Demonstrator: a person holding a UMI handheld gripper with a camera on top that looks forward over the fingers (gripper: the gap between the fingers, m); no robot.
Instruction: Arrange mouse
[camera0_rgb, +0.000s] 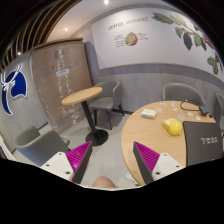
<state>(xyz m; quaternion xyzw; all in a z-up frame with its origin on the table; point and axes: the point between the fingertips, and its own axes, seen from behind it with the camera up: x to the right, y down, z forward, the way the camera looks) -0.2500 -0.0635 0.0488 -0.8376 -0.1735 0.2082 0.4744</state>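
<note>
Pink pads: gripper (110, 158) held open, nothing gripped;
Mouse: not made out; probably on round wooden table (150, 140), ahead-right of fingers;
Table stuff: yellow thing (173, 127), laptop (203, 141);

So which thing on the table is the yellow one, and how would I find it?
Start at the round wooden table beyond the open gripper. Near its middle, just behind the dark laptop lid, sits the yellow object. A small white item lies further back; only this one is bright yellow.

2 round tables (143, 128) — 1 tall (82, 95); perhaps 3 grey chairs (42, 146); 1 yellow box (173, 126).
</note>
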